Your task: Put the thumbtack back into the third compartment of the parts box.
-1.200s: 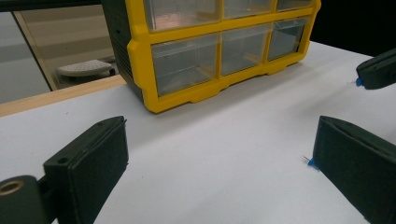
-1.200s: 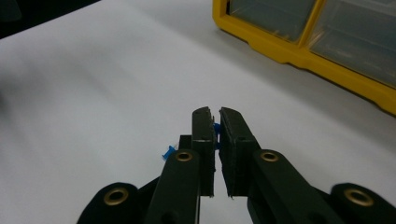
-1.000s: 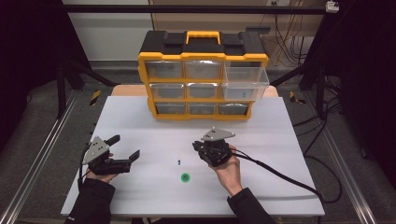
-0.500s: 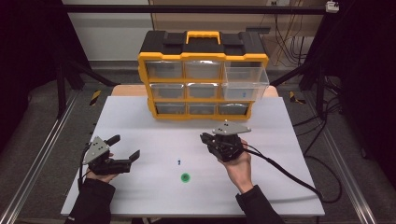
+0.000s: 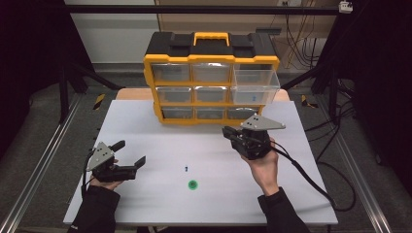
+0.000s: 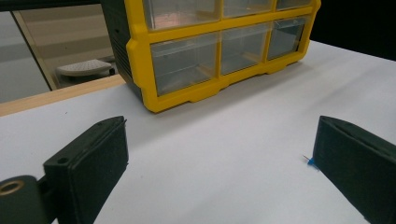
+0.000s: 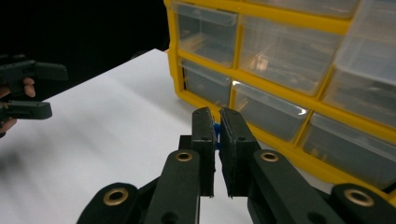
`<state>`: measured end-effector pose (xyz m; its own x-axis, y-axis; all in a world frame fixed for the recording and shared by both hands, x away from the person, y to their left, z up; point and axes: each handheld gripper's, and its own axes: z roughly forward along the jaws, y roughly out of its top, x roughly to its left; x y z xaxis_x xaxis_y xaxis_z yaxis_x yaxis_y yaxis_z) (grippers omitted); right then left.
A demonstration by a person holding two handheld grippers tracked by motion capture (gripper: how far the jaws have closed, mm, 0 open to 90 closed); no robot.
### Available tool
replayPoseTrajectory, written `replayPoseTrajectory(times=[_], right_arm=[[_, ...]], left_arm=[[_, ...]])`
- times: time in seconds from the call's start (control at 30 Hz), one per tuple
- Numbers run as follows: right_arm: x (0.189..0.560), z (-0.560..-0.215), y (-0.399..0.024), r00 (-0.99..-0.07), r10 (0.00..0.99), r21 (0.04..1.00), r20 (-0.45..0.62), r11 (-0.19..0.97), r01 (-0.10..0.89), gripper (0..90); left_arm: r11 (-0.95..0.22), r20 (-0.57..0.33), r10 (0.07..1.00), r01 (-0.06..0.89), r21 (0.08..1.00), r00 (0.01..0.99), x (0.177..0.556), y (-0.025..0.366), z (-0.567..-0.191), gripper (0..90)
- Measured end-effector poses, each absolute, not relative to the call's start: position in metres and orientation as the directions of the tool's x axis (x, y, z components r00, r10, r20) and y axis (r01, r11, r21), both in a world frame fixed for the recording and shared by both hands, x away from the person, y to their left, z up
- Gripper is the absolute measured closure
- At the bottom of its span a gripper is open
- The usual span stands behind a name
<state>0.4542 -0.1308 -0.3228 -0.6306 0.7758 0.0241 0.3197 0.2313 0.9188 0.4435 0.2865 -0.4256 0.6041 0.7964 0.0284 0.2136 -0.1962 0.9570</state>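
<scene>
The right claw (image 7: 217,133) is pinched nearly together on a small blue piece (image 7: 215,128) that peeks out between its pads. It is held above the table (image 5: 145,213) near the far right corner. The pulled-out clear drawer (image 5: 255,87), at the right end of the yellow drawer box (image 5: 212,57), lies just beyond the claw and higher, so the carry likely goes up and toward the far edge. The left claw (image 5: 130,154) rests with jaws wide apart near the left edge, well away.
</scene>
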Motion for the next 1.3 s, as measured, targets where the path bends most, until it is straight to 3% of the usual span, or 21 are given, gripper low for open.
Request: replayPoseTrajectory(times=[1.3], right_arm=[[0.467,-0.23,-0.177,-0.548,0.836,0.96,-0.001,0.156,0.235,84.8]], left_arm=[[-0.193,0.023,0.797,0.218,0.957,0.603,0.444,0.286,-0.427,2.6]])
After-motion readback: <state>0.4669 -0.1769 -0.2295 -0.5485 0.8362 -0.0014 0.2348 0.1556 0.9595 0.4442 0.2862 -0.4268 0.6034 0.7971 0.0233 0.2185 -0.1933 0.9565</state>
